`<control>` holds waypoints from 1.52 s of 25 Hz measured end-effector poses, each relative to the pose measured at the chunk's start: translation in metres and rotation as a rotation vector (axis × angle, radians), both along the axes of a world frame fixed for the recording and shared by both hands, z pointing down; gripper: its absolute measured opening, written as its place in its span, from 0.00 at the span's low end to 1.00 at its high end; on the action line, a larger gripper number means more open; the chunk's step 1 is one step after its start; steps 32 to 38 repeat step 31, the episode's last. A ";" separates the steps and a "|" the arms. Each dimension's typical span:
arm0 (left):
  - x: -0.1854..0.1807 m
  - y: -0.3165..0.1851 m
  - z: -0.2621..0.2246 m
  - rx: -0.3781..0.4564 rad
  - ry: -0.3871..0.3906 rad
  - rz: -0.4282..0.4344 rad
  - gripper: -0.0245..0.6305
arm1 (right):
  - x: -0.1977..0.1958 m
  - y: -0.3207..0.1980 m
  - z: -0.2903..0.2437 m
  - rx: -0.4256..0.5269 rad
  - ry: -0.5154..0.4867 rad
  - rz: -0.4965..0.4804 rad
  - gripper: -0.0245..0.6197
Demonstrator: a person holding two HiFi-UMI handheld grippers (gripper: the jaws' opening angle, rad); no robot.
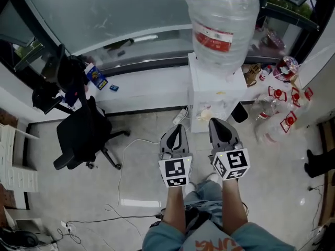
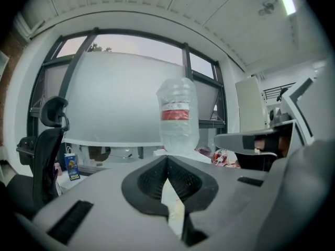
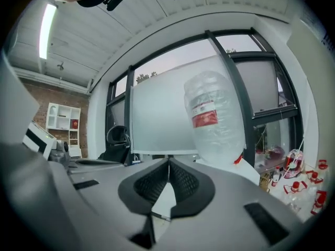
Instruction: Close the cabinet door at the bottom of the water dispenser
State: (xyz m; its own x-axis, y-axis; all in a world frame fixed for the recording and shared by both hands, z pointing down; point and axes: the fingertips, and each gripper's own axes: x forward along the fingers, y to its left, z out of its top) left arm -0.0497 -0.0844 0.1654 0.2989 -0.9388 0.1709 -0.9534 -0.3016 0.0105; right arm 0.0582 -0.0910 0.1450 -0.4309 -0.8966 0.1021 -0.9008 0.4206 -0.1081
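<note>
**Two closed, empty hand-held grippers side by side before the dispenser**

At far left a black chair [image 1: 81,135] stands on the floor [image 1: 63,203] by the window ledge [image 1: 149,90]. The left hand-held gripper [image 1: 178,127] has its jaws pressed together with nothing between them. Just beside it, the right hand-held gripper [image 1: 216,122] is likewise closed tight and empty. The white dispenser [image 1: 207,90] stands against the ledge straight ahead of both, nearer the right one, with a large clear bottle [image 1: 222,25] with a red label upturned on top. From this steep angle its bottom door cannot be made out. Right of it, red-capped jugs [image 1: 277,111] lie on the floor.
</note>
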 end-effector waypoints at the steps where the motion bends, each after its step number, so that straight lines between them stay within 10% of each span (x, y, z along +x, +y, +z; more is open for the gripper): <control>1: -0.001 0.001 -0.008 0.014 -0.006 0.008 0.05 | 0.002 0.003 -0.006 0.017 0.007 0.002 0.09; 38: -0.049 -0.019 -0.067 0.145 0.003 -0.057 0.05 | -0.012 -0.023 -0.041 0.107 0.137 -0.075 0.09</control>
